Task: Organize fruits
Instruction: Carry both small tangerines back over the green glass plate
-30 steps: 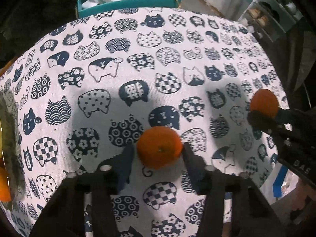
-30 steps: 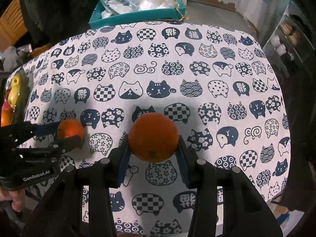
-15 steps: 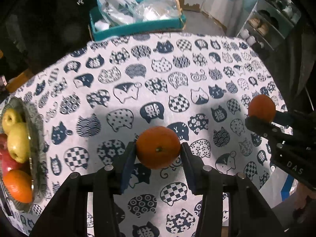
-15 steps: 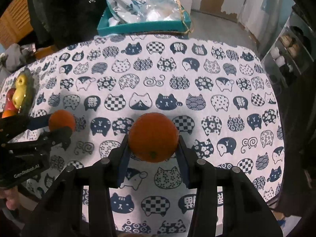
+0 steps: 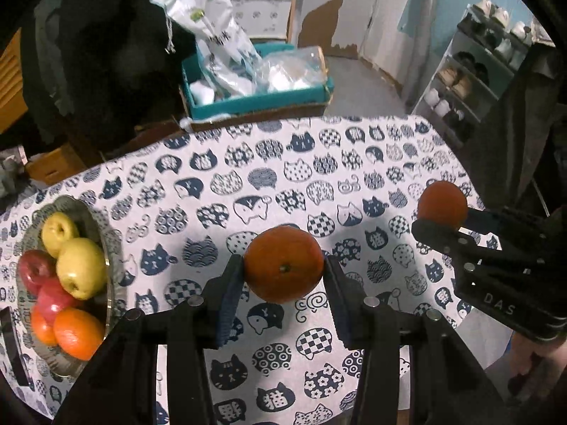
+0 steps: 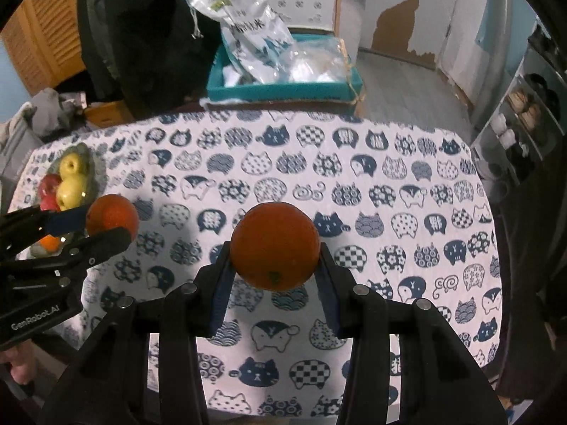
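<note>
My left gripper [image 5: 283, 276] is shut on an orange [image 5: 283, 264] and holds it above the cat-print tablecloth [image 5: 283, 184]. My right gripper [image 6: 274, 262] is shut on a second orange [image 6: 274, 246], also held above the cloth. Each gripper with its orange shows in the other's view: the right one at the right [image 5: 442, 206], the left one at the left [image 6: 112, 215]. A metal fruit bowl [image 5: 110, 283] at the table's left edge holds yellow apples [image 5: 80, 267], red apples [image 5: 33, 271] and oranges [image 5: 78, 333]. It also shows in the right wrist view [image 6: 93, 163].
A teal box [image 5: 262, 101] with plastic bags stands beyond the table's far edge. A shoe rack [image 5: 471, 71] stands at the right. A dark object [image 5: 12, 343] lies at the table's left edge by the bowl.
Both grippers have risen and pulled back with their oranges. The view now takes in more of the table, and the fruit bowl has come into view at the left.
</note>
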